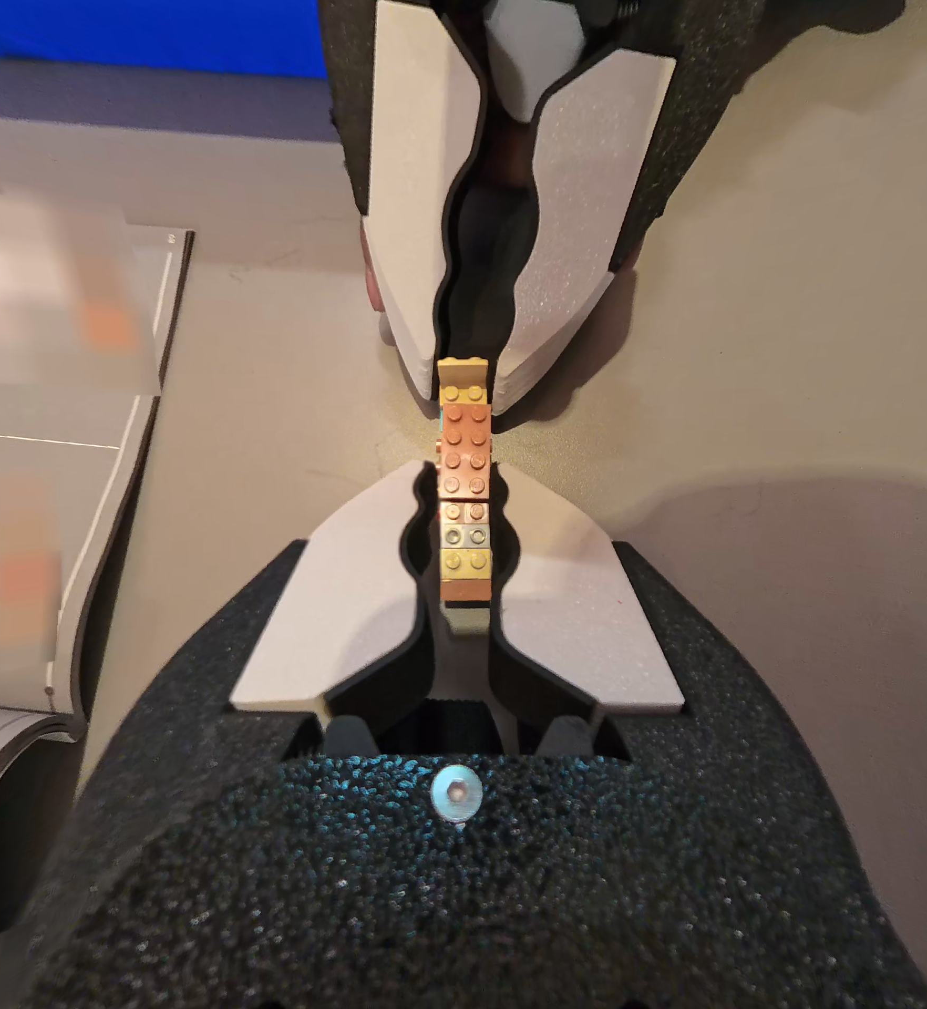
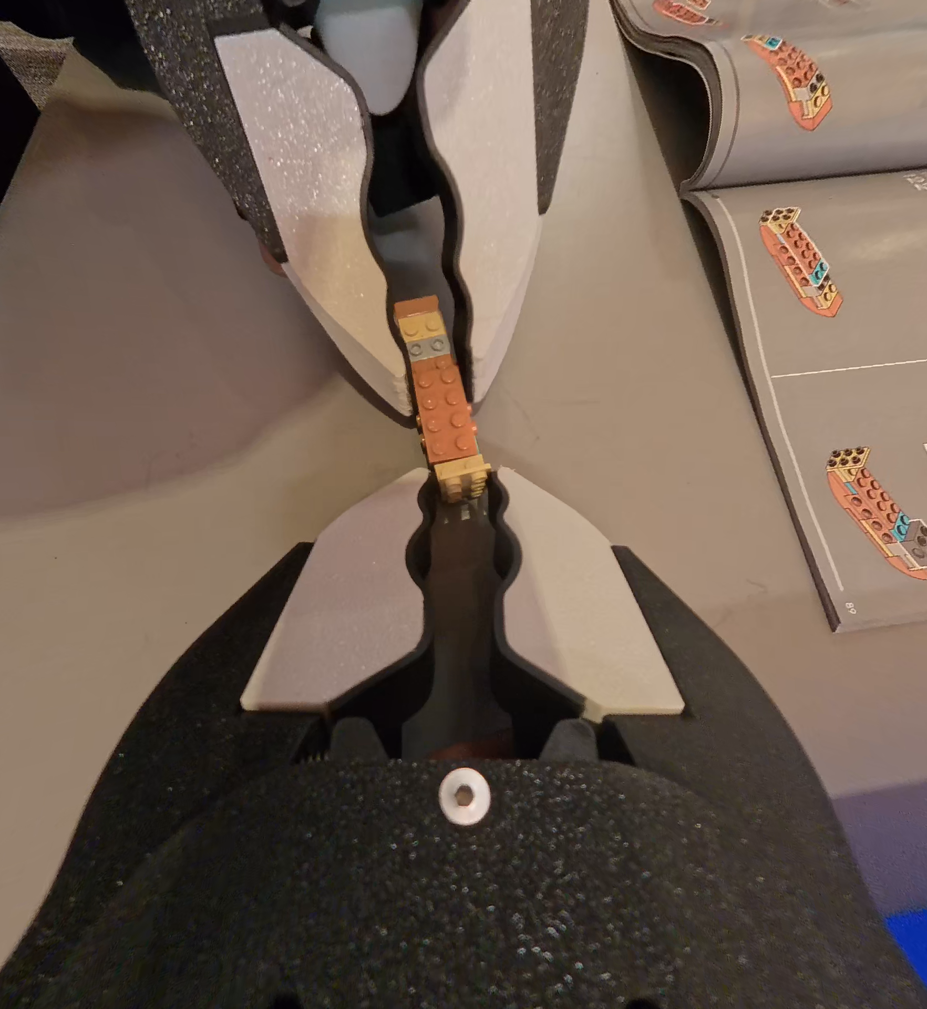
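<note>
Brickwork first: one narrow bar of studded plastic toy bricks, mostly orange-brown with tan and grey pieces point(image 1: 464, 491), spans the gap between my two grippers, its long axis running straight along the line that joins them. I see my left gripper point(image 1: 464, 480) closed around the near end, its white fingers point(image 1: 368, 524) pressed to the sides of the grey-and-tan section. My right gripper point(image 2: 464, 480) faces it head-on from the far end and is clamped on the tan end piece, fingertips point(image 2: 532, 508) tight to its flanks. Neither claw is wider than the bar itself. The bar hangs over the beige tabletop point(image 1: 778, 355), and I cannot tell whether it touches it. By my count: one bar, two grippers, one open grey instruction booklet point(image 2: 832, 327), which lies well off to the right gripper's right, showing drawings of a similar build.
</note>
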{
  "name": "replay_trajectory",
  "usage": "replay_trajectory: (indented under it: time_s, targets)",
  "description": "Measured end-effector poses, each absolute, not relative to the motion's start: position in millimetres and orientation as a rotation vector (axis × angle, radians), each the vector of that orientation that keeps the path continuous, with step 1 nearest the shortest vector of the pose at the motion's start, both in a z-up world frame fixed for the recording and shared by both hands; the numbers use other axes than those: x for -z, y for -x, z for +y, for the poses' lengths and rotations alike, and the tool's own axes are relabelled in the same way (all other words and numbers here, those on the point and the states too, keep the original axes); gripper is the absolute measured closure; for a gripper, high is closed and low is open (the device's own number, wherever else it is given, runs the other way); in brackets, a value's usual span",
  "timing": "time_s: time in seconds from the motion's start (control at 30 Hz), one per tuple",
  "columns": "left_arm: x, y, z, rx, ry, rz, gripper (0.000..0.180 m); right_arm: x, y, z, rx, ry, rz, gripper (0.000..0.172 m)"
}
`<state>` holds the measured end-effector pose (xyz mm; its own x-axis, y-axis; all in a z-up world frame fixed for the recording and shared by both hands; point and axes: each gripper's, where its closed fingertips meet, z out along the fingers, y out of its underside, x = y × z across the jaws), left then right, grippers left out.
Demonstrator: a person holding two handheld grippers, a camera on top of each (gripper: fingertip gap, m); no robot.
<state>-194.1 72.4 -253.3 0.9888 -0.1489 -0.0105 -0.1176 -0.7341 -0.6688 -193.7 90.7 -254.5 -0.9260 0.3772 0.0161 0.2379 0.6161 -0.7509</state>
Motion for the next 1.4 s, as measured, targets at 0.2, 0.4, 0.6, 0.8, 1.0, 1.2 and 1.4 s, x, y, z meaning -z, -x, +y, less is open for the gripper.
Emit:
replay_trajectory:
  time_s: [0.2, 0.4, 0.6, 0.8, 1.0, 1.2, 1.4]
  targets:
    - [253, 194, 72, 0.060, 2.403, 0.172, 0.164, 254, 194, 91, -1.205, 0.513, -2.665, 0.154]
    - [253, 195, 73, 0.062, 2.402, 0.162, 0.162, 254, 194, 91, -1.206, 0.514, -2.666, 0.154]
    - [255, 194, 69, 0.074, 2.411, 0.178, 0.154, 255, 192, 90, -1.203, 0.503, -2.672, 0.154]
    - [265, 194, 62, 0.089, 2.450, 0.198, 0.148, 255, 193, 90, -1.206, 0.512, -2.672, 0.155]
    - [266, 192, 64, 0.129, 2.422, 0.194, 0.160, 255, 192, 90, -1.205, 0.509, -2.673, 0.154]
    - [265, 194, 66, 0.137, 2.390, 0.220, 0.160, 254, 193, 91, -1.206, 0.507, -2.669, 0.154]
    - [262, 195, 65, 0.208, 2.350, 0.214, 0.160, 245, 193, 91, -1.253, 0.446, -2.593, 0.145]
